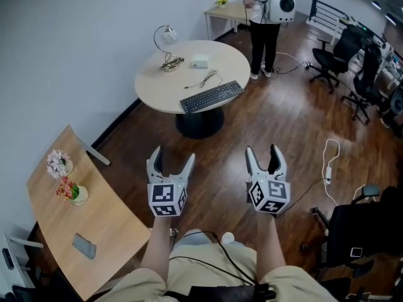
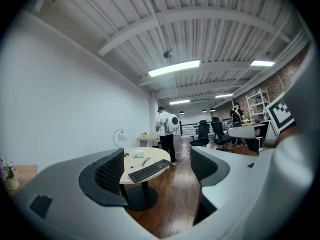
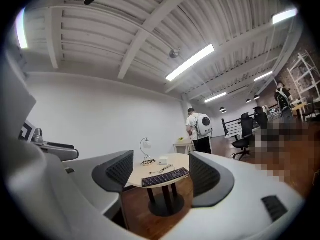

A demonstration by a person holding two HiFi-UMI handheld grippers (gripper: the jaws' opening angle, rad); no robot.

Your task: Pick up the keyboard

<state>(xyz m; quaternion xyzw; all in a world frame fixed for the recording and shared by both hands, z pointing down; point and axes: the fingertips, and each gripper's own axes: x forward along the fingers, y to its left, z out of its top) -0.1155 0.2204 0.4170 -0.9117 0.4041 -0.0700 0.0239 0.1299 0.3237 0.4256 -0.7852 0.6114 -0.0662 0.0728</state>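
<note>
Worktop: round, on a single pedestal, well ahead of me. I judge that leaning on its rim could rock it.
Person: stands just past the worktop's far right side. My approach could crowd them.
Left gripper: jaws released and empty, well short of the worktop.
Right gripper: jaws released and empty, equally short of the worktop.
Keyboard: lies along the worktop's near edge. A one-sided grasp or a nudge could tip it off.
Cable: loose on the worktop just behind the keyboard. I can't tell if it is attached; if so, lifting may drag it.
</note>
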